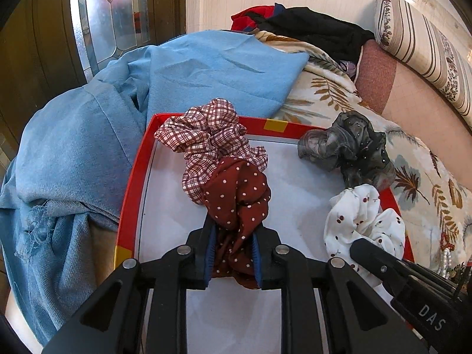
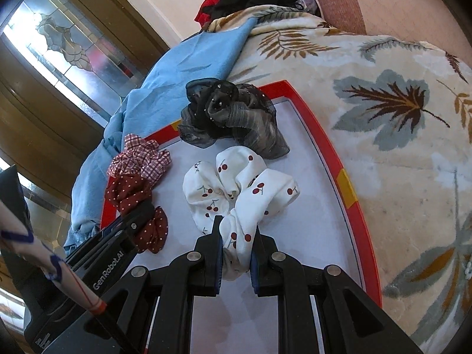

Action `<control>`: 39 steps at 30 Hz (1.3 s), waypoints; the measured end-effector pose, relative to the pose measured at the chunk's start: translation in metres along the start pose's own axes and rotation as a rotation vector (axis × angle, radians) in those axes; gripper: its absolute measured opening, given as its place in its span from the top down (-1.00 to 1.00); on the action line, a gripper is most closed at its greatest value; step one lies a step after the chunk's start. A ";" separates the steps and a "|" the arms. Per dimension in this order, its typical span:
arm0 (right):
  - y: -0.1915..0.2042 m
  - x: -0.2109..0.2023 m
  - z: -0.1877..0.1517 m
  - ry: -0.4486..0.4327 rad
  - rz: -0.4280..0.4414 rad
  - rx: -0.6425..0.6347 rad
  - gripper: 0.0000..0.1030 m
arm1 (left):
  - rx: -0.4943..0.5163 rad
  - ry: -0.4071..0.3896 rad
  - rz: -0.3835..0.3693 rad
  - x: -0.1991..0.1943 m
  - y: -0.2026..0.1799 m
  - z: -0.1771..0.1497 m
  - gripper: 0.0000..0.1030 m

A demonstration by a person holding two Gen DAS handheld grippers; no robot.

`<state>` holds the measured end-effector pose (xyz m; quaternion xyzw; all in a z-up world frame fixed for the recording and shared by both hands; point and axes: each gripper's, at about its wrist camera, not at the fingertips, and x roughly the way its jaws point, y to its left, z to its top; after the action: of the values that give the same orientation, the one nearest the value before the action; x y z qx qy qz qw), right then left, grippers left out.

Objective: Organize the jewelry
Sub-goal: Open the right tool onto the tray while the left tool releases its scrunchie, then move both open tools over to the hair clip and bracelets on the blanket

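Observation:
A red-rimmed tray (image 1: 132, 177) with a white floor lies on the bed. My left gripper (image 1: 233, 230) is shut on a dark red polka-dot scrunchie (image 1: 239, 197), which rests against a red plaid scrunchie (image 1: 206, 135) at the tray's far left. My right gripper (image 2: 236, 230) is shut on a white cherry-print scrunchie (image 2: 239, 188) over the tray floor (image 2: 309, 159). A grey sheer scrunchie (image 2: 230, 118) lies at the tray's far edge; it also shows in the left wrist view (image 1: 348, 147). The right gripper's finger (image 1: 371, 253) shows at the white scrunchie (image 1: 360, 218).
A blue cloth (image 1: 118, 112) is bunched left of and behind the tray. A leaf-print blanket (image 2: 383, 112) lies to the right. Dark and red clothes (image 1: 309, 26) and a striped pillow (image 1: 421, 44) lie at the back. A pearl strand (image 1: 447, 259) lies right of the tray.

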<state>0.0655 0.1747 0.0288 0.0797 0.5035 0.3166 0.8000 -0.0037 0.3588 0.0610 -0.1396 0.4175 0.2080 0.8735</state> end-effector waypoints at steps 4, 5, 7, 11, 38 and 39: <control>0.000 0.002 0.000 0.004 -0.011 -0.003 0.61 | 0.000 -0.005 0.001 0.000 -0.001 0.000 0.59; 0.000 0.001 0.000 0.002 -0.016 -0.002 0.59 | -0.001 -0.007 0.001 0.000 -0.001 0.000 0.56; -0.001 0.001 0.000 0.001 -0.021 -0.002 0.46 | -0.006 -0.011 -0.010 -0.002 -0.001 0.000 0.53; -0.002 -0.004 0.000 -0.002 -0.014 0.006 0.30 | -0.002 -0.026 -0.013 -0.006 -0.002 0.001 0.43; -0.024 -0.077 -0.024 -0.058 0.083 0.062 0.03 | 0.001 -0.131 -0.049 -0.037 -0.016 0.004 0.16; -0.025 -0.082 -0.028 -0.061 0.090 0.062 0.03 | -0.001 -0.146 -0.065 -0.042 -0.018 0.004 0.16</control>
<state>0.0281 0.1014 0.0656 0.1367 0.4844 0.3337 0.7971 -0.0164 0.3346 0.0975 -0.1377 0.3478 0.1895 0.9078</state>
